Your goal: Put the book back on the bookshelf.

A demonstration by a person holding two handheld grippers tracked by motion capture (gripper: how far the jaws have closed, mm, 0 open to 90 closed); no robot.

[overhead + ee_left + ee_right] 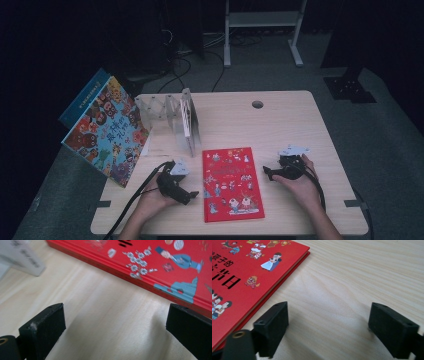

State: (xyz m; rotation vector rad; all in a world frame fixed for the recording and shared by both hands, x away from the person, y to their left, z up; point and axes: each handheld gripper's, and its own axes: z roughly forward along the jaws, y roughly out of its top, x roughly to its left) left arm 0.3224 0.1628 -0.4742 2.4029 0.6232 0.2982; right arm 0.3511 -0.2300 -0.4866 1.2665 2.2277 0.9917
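Right at the near edge of the worktop, both hands rest with their tongs spread wide and nothing between the jaws. The left tongs sit just beside the left edge of the red book, pointing at it; in the left gripper view bare wood lies between the jaws and the red cover runs just beyond them. The right tongs wait off the book's right edge, apart from it. The book itself lies flat and closed, cover up, near the middle of the near edge. Farther back, toward the far left corner, stands a clear book rack, and a colourful picture book leans off the left edge. By my read, the red book has yet to be gripped; lifting and shelving remain.
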